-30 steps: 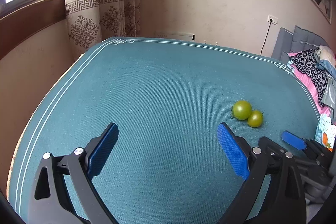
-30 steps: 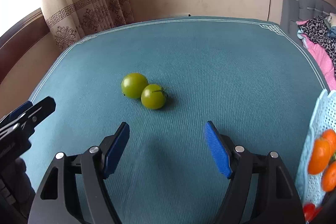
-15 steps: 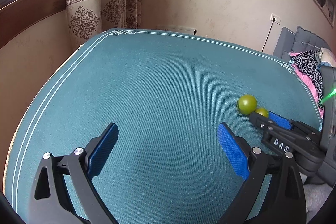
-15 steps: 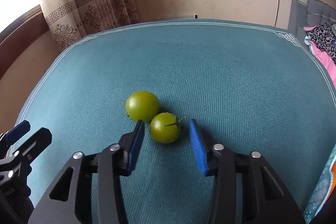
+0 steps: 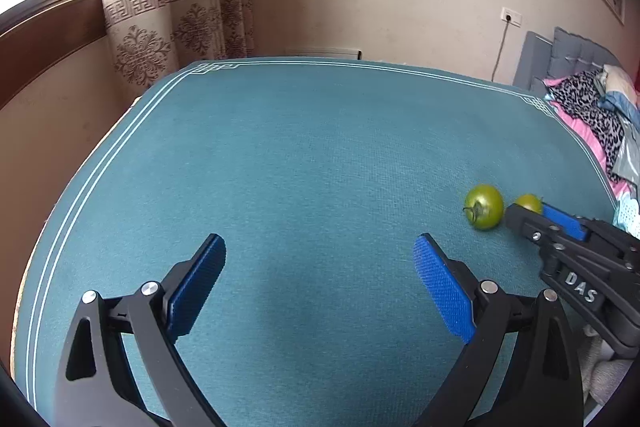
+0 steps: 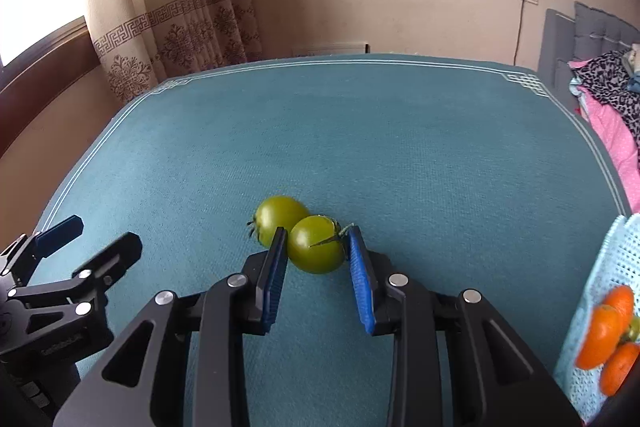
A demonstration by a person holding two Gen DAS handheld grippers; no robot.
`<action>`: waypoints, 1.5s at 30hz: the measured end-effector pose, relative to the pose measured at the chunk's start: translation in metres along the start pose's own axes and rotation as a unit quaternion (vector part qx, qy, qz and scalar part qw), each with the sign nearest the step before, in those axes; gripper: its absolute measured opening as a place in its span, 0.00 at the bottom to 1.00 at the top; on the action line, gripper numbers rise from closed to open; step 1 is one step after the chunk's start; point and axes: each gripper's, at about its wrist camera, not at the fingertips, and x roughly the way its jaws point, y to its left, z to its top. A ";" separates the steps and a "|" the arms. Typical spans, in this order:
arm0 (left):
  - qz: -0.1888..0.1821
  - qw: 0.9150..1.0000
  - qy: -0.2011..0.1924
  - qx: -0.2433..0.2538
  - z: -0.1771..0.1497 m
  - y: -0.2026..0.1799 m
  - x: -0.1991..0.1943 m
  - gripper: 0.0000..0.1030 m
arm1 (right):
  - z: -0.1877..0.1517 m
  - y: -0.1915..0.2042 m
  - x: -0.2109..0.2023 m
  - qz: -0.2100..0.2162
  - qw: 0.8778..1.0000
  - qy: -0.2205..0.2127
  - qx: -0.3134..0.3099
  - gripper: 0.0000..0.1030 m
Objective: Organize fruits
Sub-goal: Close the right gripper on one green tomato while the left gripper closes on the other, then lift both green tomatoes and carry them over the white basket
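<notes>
- Clamping a round green tomato [image 6: 316,249], the right hand-held gripper [image 6: 318,247] has its two blue-padded fingers [image 6: 274,267] pressed against the fruit's left and right sides, low over the teal cloth-covered counter [image 6: 400,147].
- That gripped tomato shows a thin dark stem lying across its top, pointing toward the right finger.
- Just behind and to the left sits a second round green tomato [image 6: 278,217], touching the first one and resting on the counter; the left finger tip lies right against it.
- From the left wrist view the second tomato [image 5: 484,207] shows its stem end facing the camera, while the gripped tomato [image 5: 528,203] is mostly hidden behind the right hand-held gripper [image 5: 536,217].
- The left hand-held gripper [image 5: 320,267] hangs above bare teal counter [image 5: 280,147] with its blue pads [image 5: 196,285] spread wide apart and nothing between them; it is well left of the two tomatoes.
- In the right wrist view the left hand-held gripper [image 6: 86,239] appears at the left edge, fingers apart.
- A pale blue perforated plastic basket [image 6: 624,255] stands at the counter's right edge, holding several orange round fruits [image 6: 606,331].
- A beige patterned curtain [image 6: 180,7] hangs beyond the far left corner, and a bed with pink and leopard-print bedding [image 6: 608,95] lies off to the right.
</notes>
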 end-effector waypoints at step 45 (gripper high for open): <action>-0.160 0.982 0.050 0.087 0.007 -0.101 0.048 0.33 | -0.015 -0.057 -0.095 -0.027 0.992 -0.091 0.083 0.30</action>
